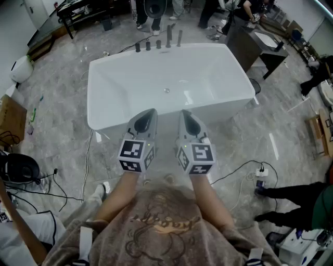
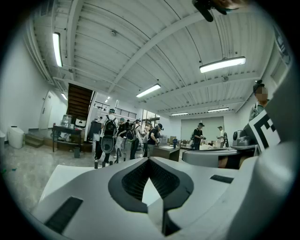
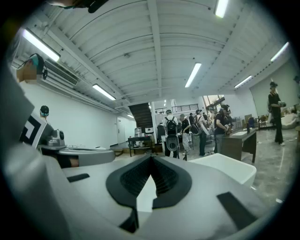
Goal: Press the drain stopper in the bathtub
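Note:
A white freestanding bathtub (image 1: 106, 70) fills the middle of the head view. Its small round metal drain stopper (image 1: 166, 90) sits on the tub floor, untouched. My left gripper (image 1: 149, 112) and right gripper (image 1: 185, 113) hover side by side over the tub's near rim, pointing toward the tub and well short of the stopper. Both are shut with nothing between the jaws. In the left gripper view the left gripper (image 2: 149, 159) has its tips meeting; the right gripper (image 3: 151, 157) looks the same in the right gripper view, with a tub corner (image 3: 229, 168) to its right. Neither gripper view shows the stopper.
Black faucet fittings (image 1: 158, 42) stand along the tub's far rim. Several people (image 1: 156, 13) stand beyond it. A dark vanity with a basin (image 1: 260, 44) is at the back right. Cables and a power strip (image 1: 260, 172) lie on the floor at right, a cardboard box (image 1: 10, 118) at left.

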A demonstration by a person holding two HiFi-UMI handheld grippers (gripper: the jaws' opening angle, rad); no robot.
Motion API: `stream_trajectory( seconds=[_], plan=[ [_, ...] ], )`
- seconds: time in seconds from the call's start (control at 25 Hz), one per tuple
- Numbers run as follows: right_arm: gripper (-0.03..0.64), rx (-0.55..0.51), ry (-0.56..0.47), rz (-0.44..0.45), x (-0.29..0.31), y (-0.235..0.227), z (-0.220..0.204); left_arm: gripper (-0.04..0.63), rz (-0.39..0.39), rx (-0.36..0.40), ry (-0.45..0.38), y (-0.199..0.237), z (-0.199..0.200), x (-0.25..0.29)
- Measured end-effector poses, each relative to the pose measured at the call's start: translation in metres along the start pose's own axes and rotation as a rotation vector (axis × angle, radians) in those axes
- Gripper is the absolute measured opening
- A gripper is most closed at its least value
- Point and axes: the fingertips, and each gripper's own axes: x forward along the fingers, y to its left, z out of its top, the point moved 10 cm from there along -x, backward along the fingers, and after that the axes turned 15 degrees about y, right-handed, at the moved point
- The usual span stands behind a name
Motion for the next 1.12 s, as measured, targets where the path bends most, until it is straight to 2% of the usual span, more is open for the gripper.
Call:
stream_trajectory(
  seconds=[0.48, 1.12],
  plan=[
    [0.000, 0.011, 0.004, 0.014, 0.003, -0.017, 0.000, 0.000, 0.001, -0.003, 0.015, -0.007, 0.002, 0.014],
    [0.000, 0.005, 0.007, 0.050, 0.001, -0.090, -0.009, 0.000, 0.072, -0.005, -0.009, -0.032, 0.010, 0.053]
  ],
)
